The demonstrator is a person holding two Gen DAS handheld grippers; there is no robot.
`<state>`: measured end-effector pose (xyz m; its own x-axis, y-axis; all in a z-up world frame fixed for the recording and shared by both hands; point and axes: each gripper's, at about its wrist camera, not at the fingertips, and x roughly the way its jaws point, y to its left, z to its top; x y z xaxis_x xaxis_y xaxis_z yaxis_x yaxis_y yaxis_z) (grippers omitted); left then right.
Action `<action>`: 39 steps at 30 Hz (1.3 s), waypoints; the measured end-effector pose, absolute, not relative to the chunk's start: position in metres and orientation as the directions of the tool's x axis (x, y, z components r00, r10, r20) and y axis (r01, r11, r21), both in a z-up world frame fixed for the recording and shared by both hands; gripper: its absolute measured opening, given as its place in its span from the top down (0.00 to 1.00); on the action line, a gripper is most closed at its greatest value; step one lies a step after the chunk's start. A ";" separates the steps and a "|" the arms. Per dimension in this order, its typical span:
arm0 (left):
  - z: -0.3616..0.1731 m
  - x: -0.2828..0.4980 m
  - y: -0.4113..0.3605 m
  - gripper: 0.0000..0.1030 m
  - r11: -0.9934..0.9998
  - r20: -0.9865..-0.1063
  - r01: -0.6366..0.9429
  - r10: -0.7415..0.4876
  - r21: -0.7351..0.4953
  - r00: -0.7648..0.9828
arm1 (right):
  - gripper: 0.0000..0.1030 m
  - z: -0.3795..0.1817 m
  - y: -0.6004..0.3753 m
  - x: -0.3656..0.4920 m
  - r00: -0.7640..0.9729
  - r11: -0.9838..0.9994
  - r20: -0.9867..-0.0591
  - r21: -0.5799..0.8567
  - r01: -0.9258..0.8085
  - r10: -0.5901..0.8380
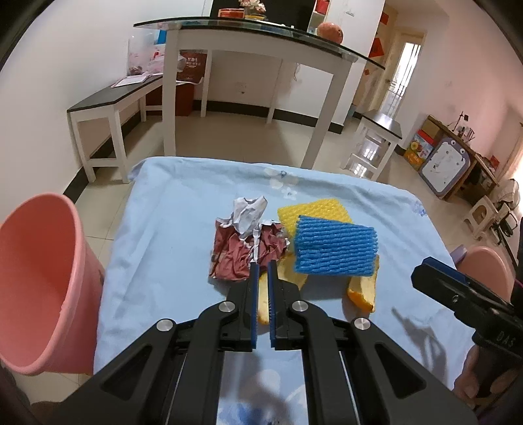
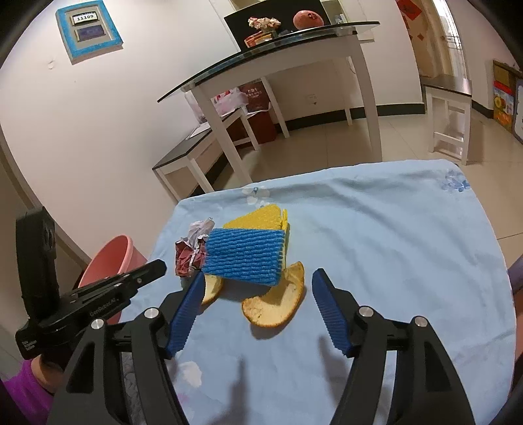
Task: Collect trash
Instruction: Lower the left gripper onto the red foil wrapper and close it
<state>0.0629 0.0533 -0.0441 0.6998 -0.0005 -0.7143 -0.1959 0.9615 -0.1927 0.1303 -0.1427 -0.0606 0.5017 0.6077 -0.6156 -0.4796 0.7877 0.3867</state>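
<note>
Glass-topped white table (image 1: 261,29) stood far ahead of the gripper, orange ball (image 1: 330,31) on it, low dark-topped bench (image 1: 108,98) ahead-left, small white stool (image 1: 376,144) ahead-right, blue-framed wall panel (image 2: 89,29) upper left.

The blue foam net (image 1: 335,250) covers the near part of the yellow foam net (image 1: 312,212) and the upper ends of both orange peels (image 2: 274,302). The left view's edge cuts off the pink bucket (image 1: 42,281). The left gripper (image 1: 263,266) hides the near edge of the crumpled red wrapper (image 1: 242,253). The sign (image 2: 90,27) on the wall is too small to read in its lower panel.
</note>
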 end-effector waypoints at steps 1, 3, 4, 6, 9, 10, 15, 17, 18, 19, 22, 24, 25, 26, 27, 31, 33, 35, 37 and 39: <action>-0.042 0.061 0.053 0.95 0.961 -0.712 -0.196 0.000 -0.194 0.703 | 0.35 -0.059 -0.143 0.128 0.505 0.788 -0.614 0.384 -0.480 0.607; -0.037 0.055 0.051 0.95 0.963 -0.708 -0.202 0.017 -0.178 0.706 | 0.35 -0.057 -0.143 0.124 0.504 0.785 -0.610 0.383 -0.487 0.611; -0.034 0.051 0.048 0.95 0.966 -0.699 -0.195 0.023 -0.167 0.714 | 0.35 -0.056 -0.144 0.122 0.503 0.782 -0.608 0.384 -0.491 0.614; -0.028 0.042 0.041 0.95 0.971 -0.688 -0.180 0.022 -0.159 0.725 | 0.34 -0.053 -0.142 0.116 0.500 0.774 -0.602 0.380 -0.507 0.623; -0.028 0.024 0.031 0.95 0.974 -0.683 -0.150 -0.005 -0.167 0.730 | 0.34 -0.051 -0.141 0.106 0.494 0.766 -0.600 0.373 -0.523 0.629; -0.028 0.018 0.029 0.95 0.974 -0.679 -0.133 -0.029 -0.185 0.733 | 0.34 -0.051 -0.141 0.102 0.491 0.764 -0.601 0.373 -0.527 0.631; -0.026 -0.024 0.017 0.95 0.955 -0.588 -0.073 -0.116 -0.288 0.801 | 0.34 -0.051 -0.146 0.080 0.486 0.763 -0.606 0.363 -0.535 0.630; -0.024 -0.041 0.005 0.95 0.964 -0.566 -0.068 -0.092 -0.256 0.819 | 0.34 -0.049 -0.151 0.073 0.491 0.764 -0.603 0.360 -0.536 0.628; -0.024 -0.044 0.000 0.95 0.969 -0.576 -0.064 -0.088 -0.238 0.813 | 0.34 -0.048 -0.153 0.070 0.494 0.765 -0.602 0.357 -0.536 0.627; -0.025 -0.049 -0.006 0.95 0.975 -0.586 -0.068 -0.072 -0.214 0.807 | 0.34 -0.048 -0.154 0.068 0.497 0.766 -0.601 0.355 -0.536 0.626; -0.027 -0.057 -0.015 0.95 0.982 -0.604 -0.110 -0.007 -0.157 0.797 | 0.34 -0.045 -0.158 0.060 0.503 0.771 -0.601 0.349 -0.533 0.621; -0.027 -0.059 -0.017 0.94 0.982 -0.613 -0.098 -0.023 -0.162 0.789 | 0.34 -0.044 -0.160 0.055 0.504 0.770 -0.600 0.349 -0.534 0.622; -0.026 -0.061 -0.017 0.84 0.982 -0.616 -0.098 -0.022 -0.161 0.787 | 0.34 -0.043 -0.160 0.053 0.503 0.769 -0.599 0.350 -0.535 0.623; -0.026 -0.063 -0.019 0.74 0.982 -0.615 -0.100 -0.020 -0.159 0.788 | 0.34 -0.043 -0.160 0.051 0.501 0.766 -0.598 0.349 -0.540 0.626; -0.026 -0.065 -0.019 0.55 0.982 -0.613 -0.098 -0.022 -0.161 0.790 | 0.34 -0.042 -0.160 0.048 0.501 0.763 -0.596 0.346 -0.545 0.628; -0.024 -0.075 -0.025 0.34 0.985 -0.600 -0.083 -0.025 -0.151 0.800 | 0.34 -0.042 -0.160 0.040 0.500 0.759 -0.592 0.340 -0.556 0.632; -0.022 -0.078 -0.026 0.27 0.985 -0.594 -0.088 -0.019 -0.150 0.804 | 0.34 -0.041 -0.161 0.037 0.500 0.758 -0.592 0.339 -0.558 0.632; -0.021 -0.080 -0.024 0.27 0.983 -0.592 -0.084 -0.030 -0.164 0.806 | 0.34 -0.041 -0.161 0.036 0.502 0.758 -0.590 0.338 -0.558 0.632; -0.020 -0.084 -0.022 0.25 0.980 -0.585 -0.084 -0.037 -0.178 0.810 | 0.34 -0.040 -0.163 0.034 0.506 0.759 -0.588 0.336 -0.557 0.631; -0.019 -0.086 -0.020 0.19 0.979 -0.581 -0.088 -0.034 -0.181 0.813 | 0.34 -0.040 -0.165 0.034 0.509 0.762 -0.588 0.336 -0.554 0.629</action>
<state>-0.0861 -0.0201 -0.0195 0.8130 -0.0345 -0.5812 -0.0882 0.9794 -0.1815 0.0337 -0.1646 -0.0397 0.5092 0.6289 -0.5876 -0.5539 0.7620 0.3355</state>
